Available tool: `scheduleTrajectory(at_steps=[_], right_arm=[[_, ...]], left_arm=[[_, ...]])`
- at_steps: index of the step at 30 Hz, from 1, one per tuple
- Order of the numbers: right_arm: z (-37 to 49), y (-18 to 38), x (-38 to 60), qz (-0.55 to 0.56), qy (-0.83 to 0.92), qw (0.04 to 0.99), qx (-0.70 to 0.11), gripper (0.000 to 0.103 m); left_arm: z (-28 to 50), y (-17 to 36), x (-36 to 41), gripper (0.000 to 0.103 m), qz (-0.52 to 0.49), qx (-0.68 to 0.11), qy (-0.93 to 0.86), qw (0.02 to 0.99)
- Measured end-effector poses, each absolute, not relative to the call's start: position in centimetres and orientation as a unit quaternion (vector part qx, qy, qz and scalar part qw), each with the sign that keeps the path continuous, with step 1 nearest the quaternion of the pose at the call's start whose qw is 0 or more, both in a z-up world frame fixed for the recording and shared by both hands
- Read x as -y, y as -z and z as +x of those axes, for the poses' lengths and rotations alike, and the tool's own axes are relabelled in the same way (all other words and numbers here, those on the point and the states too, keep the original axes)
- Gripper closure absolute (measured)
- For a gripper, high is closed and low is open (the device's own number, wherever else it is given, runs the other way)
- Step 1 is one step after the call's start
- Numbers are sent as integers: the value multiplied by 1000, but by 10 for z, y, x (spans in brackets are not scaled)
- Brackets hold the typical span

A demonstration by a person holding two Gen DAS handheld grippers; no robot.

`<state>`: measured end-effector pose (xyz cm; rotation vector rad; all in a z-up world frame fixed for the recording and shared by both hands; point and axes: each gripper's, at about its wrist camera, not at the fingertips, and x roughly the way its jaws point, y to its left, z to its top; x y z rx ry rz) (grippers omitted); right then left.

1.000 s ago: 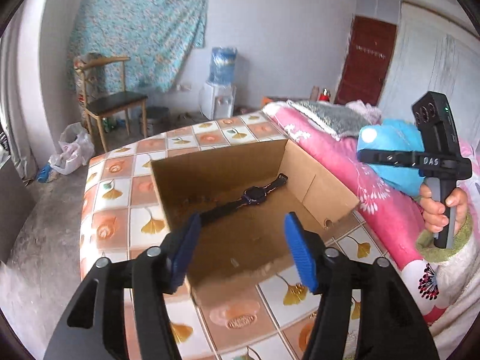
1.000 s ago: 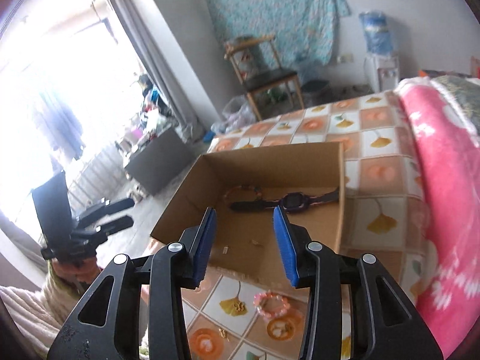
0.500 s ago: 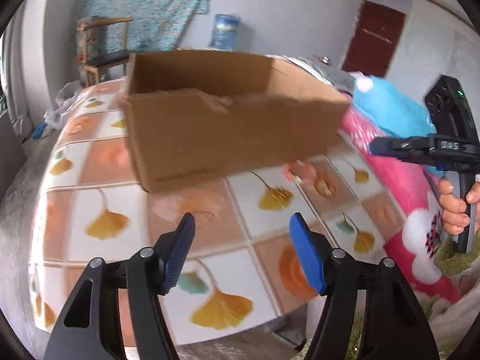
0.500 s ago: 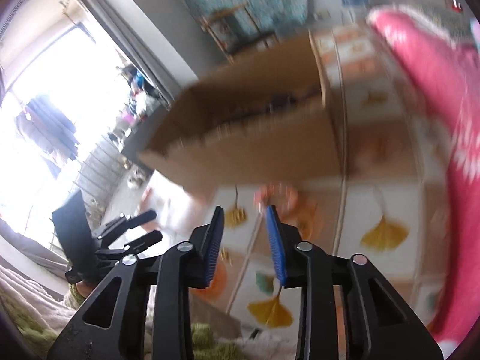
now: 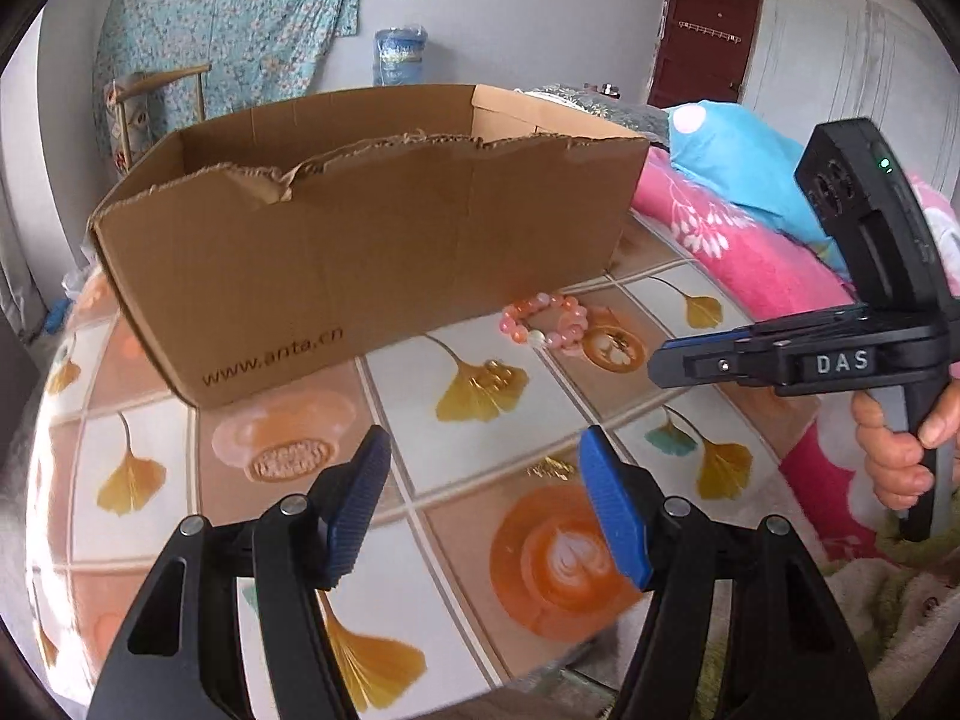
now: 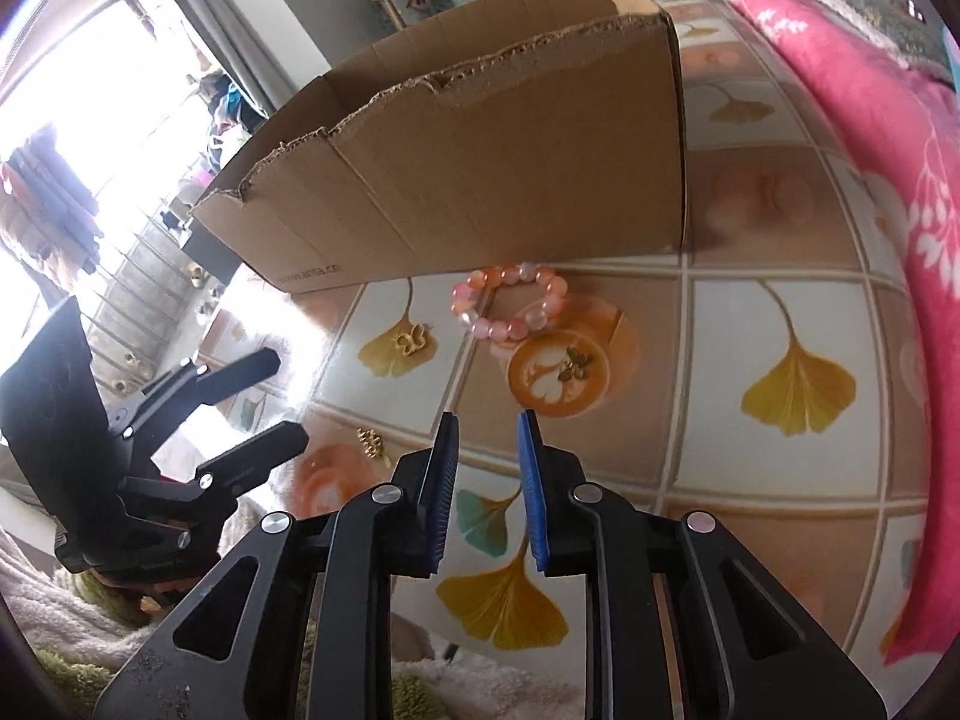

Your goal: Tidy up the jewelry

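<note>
In the left wrist view, the bench [image 5: 420, 414] wears a glossy cloth printed with yellow ginkgo leaves and coffee cups. One cardboard box [image 5: 372, 252] stands on it, open at the top with a torn near rim. Behind the box are a grey wall, a hung floral cloth [image 5: 228, 24], one wooden chair [image 5: 150, 114], one water bottle [image 5: 399, 57] and a dark red door [image 5: 705, 36]. A pink blanket [image 5: 738, 240] lies to the right of the box. The left gripper [image 5: 483, 471] hangs low over the bench in front of the box, its blue fingers [image 5: 612, 516] wide apart and holding nothing. One pink bead bracelet [image 5: 545, 321] lies on the bench just in front of the box's right end. The right gripper [image 5: 690, 357] is seen side-on to the right of the bracelet; from here I cannot tell its gap.

In the right wrist view, a bright window is left of the box [image 6: 480, 156], and the blanket [image 6: 870, 138] is to its right. The right gripper [image 6: 487, 450] hovers over the bench [image 6: 750, 312] in front of the box, fingers [image 6: 441, 480] a narrow gap apart, gripping nothing. The bracelet [image 6: 510, 300] lies just before the box wall. Three small gold pieces show on the cloth: one butterfly charm [image 6: 414, 341] left of the bracelet, one charm [image 6: 575, 363] on a printed coffee cup just in front of it, and one piece [image 6: 371, 441] farther left, near the left gripper [image 6: 270, 396], whose fingers stand apart.
</note>
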<state>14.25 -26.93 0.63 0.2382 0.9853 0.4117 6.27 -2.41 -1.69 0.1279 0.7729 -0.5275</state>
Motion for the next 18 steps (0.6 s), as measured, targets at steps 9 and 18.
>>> scheduleTrajectory(at_steps=[9, 18], right_arm=[[144, 2, 282, 129, -176, 865, -451, 84], [152, 12, 293, 144, -177, 862, -452, 84]], left_arm=[[87, 22, 49, 49, 78, -369, 265, 887], [113, 33, 60, 63, 89, -391, 267, 876]])
